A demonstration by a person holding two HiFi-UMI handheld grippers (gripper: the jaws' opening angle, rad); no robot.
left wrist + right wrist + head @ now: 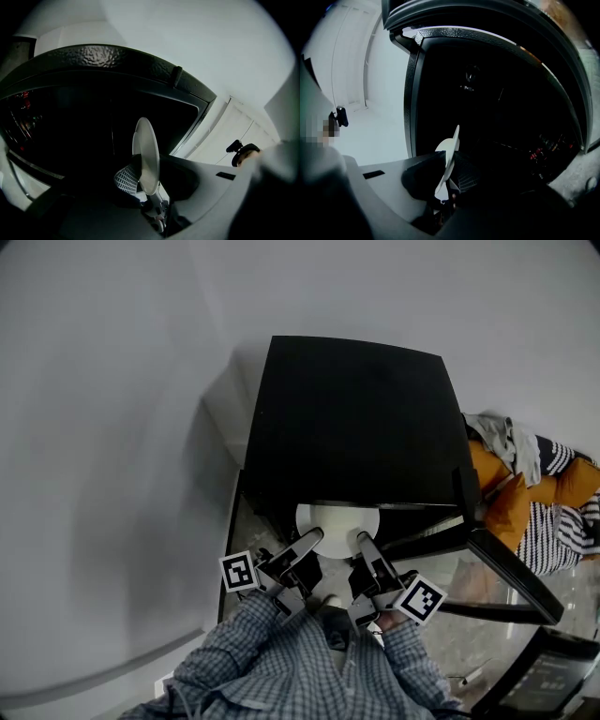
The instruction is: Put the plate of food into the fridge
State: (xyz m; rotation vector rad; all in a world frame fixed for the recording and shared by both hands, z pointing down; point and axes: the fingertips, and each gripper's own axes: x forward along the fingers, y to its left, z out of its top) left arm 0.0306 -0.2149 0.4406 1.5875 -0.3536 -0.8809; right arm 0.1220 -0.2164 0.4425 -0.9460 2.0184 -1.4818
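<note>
Smooth white plate [337, 519], matt black fridge [356, 418] with pebbled top edge, checked cloth sleeves [272, 662]

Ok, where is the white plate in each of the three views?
Head view: white plate lower centre, at the black fridge's open front.
Left gripper view: lower centre, edge-on, clamped in the jaws.
Right gripper view: lower centre, edge-on, clamped in the jaws.
Shared landmark: the fridge behind the plate.

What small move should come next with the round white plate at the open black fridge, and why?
Probably ease the round white plate straight forward, kept flat. The left gripper and right gripper both clamp its near rim, and its far edge only just enters the open black fridge.
</note>
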